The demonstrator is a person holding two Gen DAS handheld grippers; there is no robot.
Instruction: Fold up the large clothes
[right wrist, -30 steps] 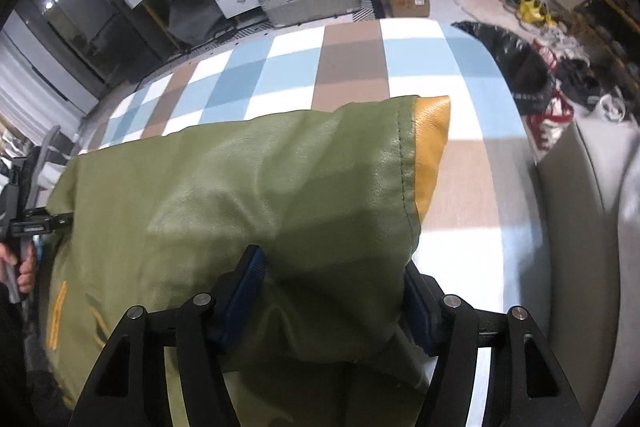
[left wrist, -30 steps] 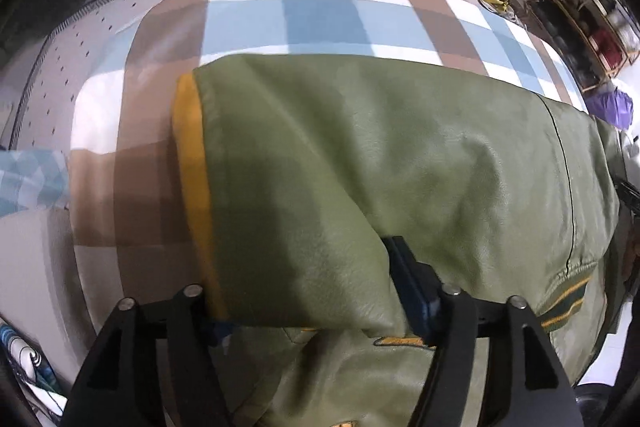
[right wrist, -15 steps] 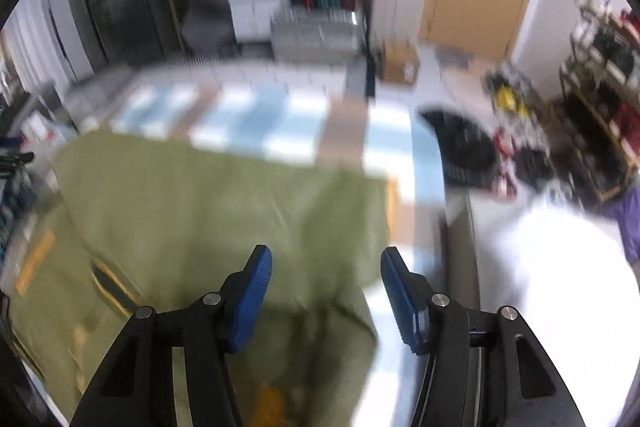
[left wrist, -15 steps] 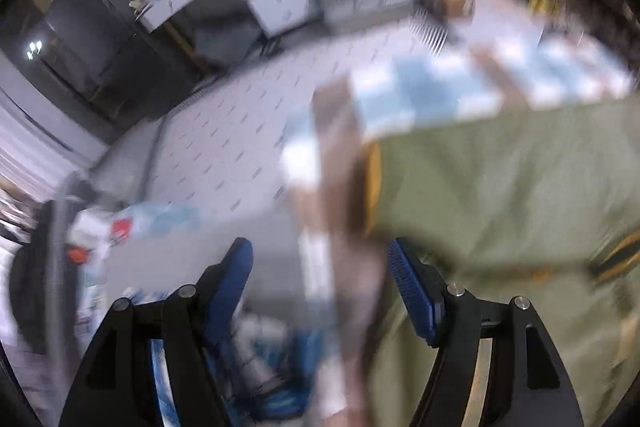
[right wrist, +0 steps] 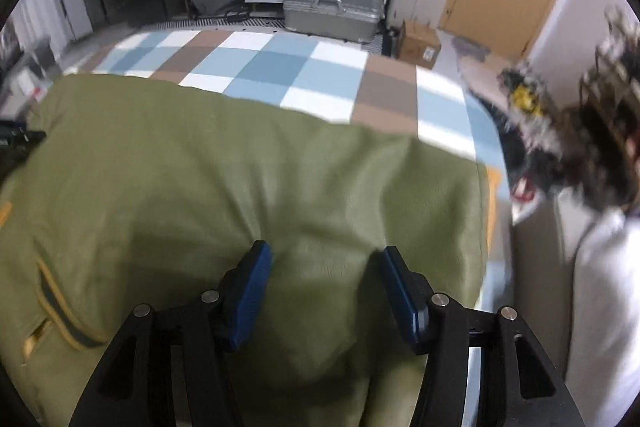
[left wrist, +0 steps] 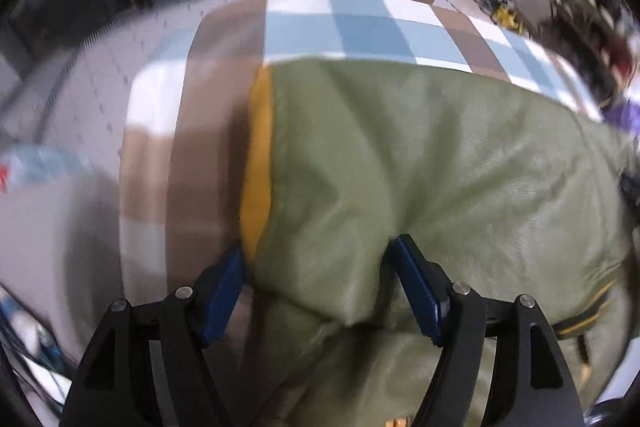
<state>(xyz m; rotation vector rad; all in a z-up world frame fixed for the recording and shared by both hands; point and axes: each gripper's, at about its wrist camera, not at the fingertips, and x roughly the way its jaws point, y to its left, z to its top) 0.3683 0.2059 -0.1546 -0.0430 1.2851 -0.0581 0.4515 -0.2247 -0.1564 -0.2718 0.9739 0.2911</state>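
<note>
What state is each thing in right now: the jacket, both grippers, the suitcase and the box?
Green jacket: folded over, on the checked blanket.
Left gripper: opening, jacket fold between its jaws.
Right gripper: jacket bunched between its pads.
Silver suitcase: closed.
Cardboard box: closed.

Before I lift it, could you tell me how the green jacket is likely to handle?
The jacket will probably flop and sag: it bunches into soft folds between the left gripper pads. Its smooth, leathery sheen suggests it may slip. It looks thick across the blanket, so likely heavy.
</note>
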